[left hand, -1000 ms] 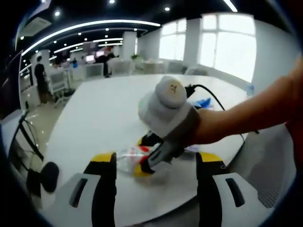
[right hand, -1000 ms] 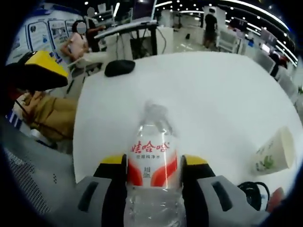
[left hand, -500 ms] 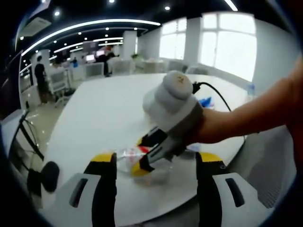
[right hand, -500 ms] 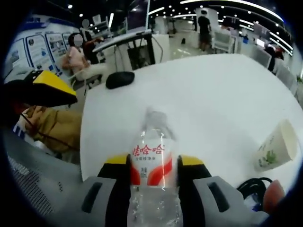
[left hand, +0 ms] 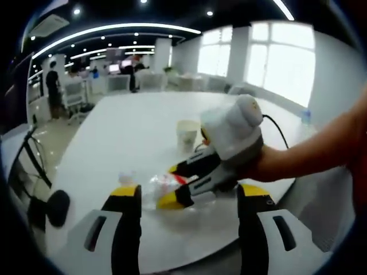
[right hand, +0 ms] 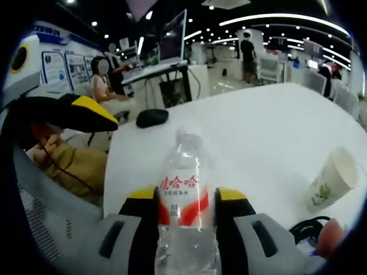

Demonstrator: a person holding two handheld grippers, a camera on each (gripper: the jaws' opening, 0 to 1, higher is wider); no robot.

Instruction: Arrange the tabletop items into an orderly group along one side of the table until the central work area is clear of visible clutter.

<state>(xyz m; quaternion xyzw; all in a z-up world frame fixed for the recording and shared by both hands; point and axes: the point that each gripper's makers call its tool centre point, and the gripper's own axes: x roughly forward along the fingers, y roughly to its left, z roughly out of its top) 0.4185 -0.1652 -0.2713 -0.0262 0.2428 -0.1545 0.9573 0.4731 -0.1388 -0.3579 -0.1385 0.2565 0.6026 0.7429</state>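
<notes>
gripping the water bottle (right hand: 184, 206) in the right tool (right hand: 186, 200), paper cup (right hand: 332, 179) nearby.

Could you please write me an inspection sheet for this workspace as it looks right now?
Surface: white table, mostly bare.
Job's things: clear water bottle with a red label, held near the table's edge; white paper cup, tilted in the right gripper view.
Clutter: dark mouse-like object near the far edge.
Grippers: right gripper shut on the water bottle; left gripper open, holding nothing.
Cables: black cable behind the right gripper; black cable coil on the table.
Surroundings: open office, desks, monitors, bright windows, a seated person.
</notes>
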